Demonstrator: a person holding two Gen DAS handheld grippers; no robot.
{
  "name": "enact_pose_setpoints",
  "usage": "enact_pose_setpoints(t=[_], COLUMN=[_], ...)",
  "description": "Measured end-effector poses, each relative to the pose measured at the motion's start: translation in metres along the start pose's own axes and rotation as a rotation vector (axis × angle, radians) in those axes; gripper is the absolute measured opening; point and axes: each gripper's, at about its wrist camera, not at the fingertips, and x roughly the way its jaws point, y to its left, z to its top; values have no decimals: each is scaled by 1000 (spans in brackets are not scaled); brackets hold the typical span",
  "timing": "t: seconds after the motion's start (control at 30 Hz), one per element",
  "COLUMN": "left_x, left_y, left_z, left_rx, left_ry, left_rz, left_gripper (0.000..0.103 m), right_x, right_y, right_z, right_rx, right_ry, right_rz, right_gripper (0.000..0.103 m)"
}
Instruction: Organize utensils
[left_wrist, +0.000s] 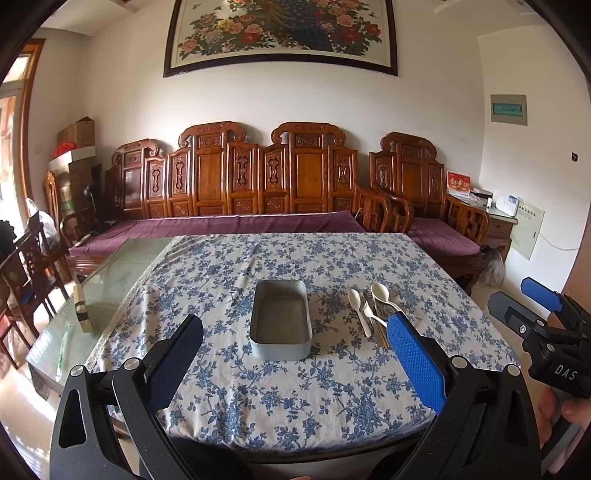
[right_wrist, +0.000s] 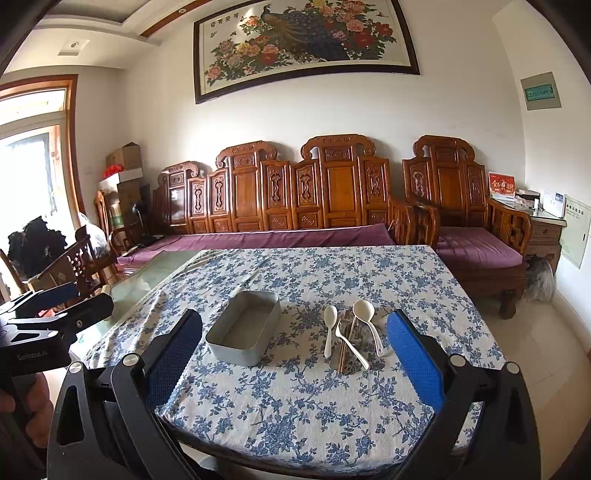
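Note:
An empty grey metal tin (left_wrist: 280, 319) (right_wrist: 244, 328) stands on the blue-flowered tablecloth (left_wrist: 295, 398) (right_wrist: 295, 406). To its right lies a pile of utensils: two white spoons (left_wrist: 380, 293) (right_wrist: 364, 310), a small white fork (left_wrist: 371, 314) (right_wrist: 351, 341) and brown chopsticks (left_wrist: 380, 326) (right_wrist: 343, 354). My left gripper (left_wrist: 295, 334) hovers open above the table's near edge, facing the tin. My right gripper (right_wrist: 295, 332) is open too, held over the near edge and facing the utensils. Each gripper shows at the side of the other's view (left_wrist: 532, 306) (right_wrist: 55, 302).
A bare glass tabletop (left_wrist: 110, 280) extends left of the cloth, with a small wooden block (left_wrist: 82, 308) on it. A carved wooden sofa (left_wrist: 258, 184) with purple cushions runs behind the table. Wooden chairs (right_wrist: 74, 266) stand at the left, a side cabinet (right_wrist: 546, 229) at the right.

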Motion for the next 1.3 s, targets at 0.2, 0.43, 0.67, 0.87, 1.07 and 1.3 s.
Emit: enact_pose_setpoints(t=[0.2, 0.43, 0.67, 0.87, 1.07, 1.3], left_x=[0, 1, 0, -2, 1, 1], left_y=[1, 1, 0, -4, -3, -3], left_z=[-1, -2, -2, 1, -2, -2], left_rx=[0, 1, 2, 3, 6, 7], left_ry=[-1, -1, -1, 0, 1, 2], left_rz=[-1, -1, -1, -4, -11, -10], left_gripper=[97, 97, 97, 97, 97, 97], right_x=[0, 0, 0, 1, 1, 0], right_y=[-1, -2, -2, -3, -3, -4], right_z=[0, 0, 0, -1, -1, 0], right_rx=[1, 2, 3, 4, 5, 5], right_ry=[-1, -1, -2, -2, -2, -2], right_rz=[0, 1, 1, 2, 2, 3], right_gripper=[101, 101, 101, 101, 101, 101])
